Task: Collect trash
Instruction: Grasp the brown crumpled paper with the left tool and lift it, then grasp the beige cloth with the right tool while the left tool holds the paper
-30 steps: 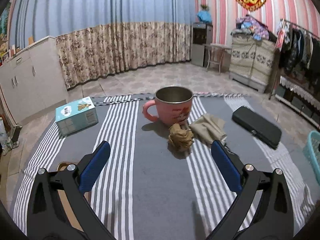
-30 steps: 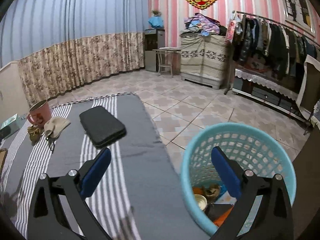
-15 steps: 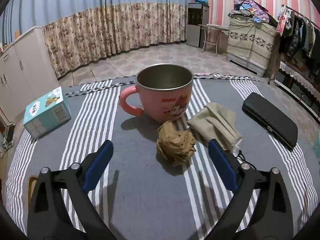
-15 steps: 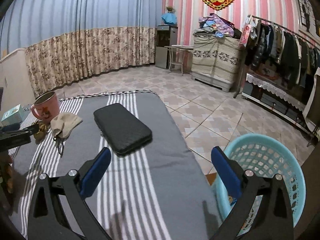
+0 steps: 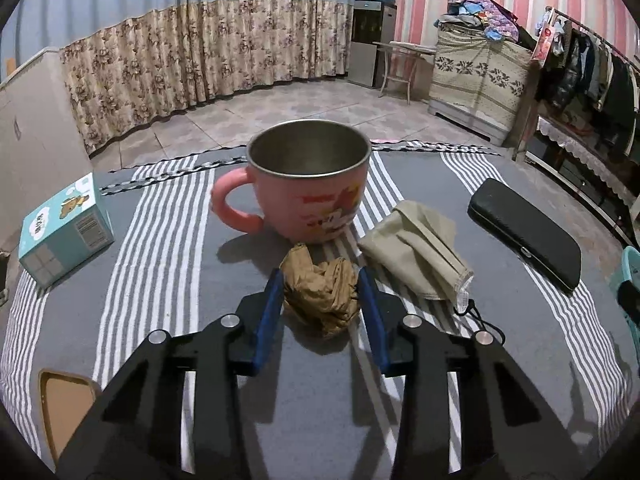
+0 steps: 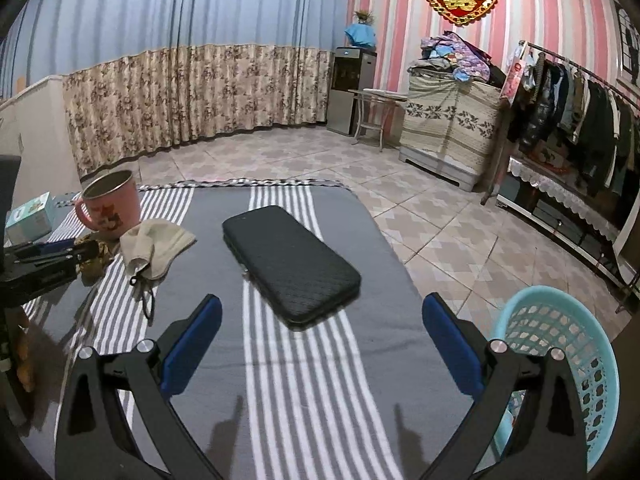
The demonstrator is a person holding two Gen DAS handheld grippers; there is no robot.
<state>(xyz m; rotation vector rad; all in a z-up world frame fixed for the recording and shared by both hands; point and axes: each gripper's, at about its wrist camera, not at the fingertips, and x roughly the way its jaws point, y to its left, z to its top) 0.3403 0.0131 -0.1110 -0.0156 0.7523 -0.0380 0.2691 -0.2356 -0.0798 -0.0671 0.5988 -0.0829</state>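
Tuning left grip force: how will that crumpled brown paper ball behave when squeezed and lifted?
The crumpled paper ball looks creased and hollow, so it probably compresses and weighs little. Left gripper fingers bracket it closely; its irregular folds should resist slipping.

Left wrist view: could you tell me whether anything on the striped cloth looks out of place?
Yes: a crumpled brown paper ball lies before the pink mug, between the left hand-held gripper fingers. A used-looking beige mask lies beside it.
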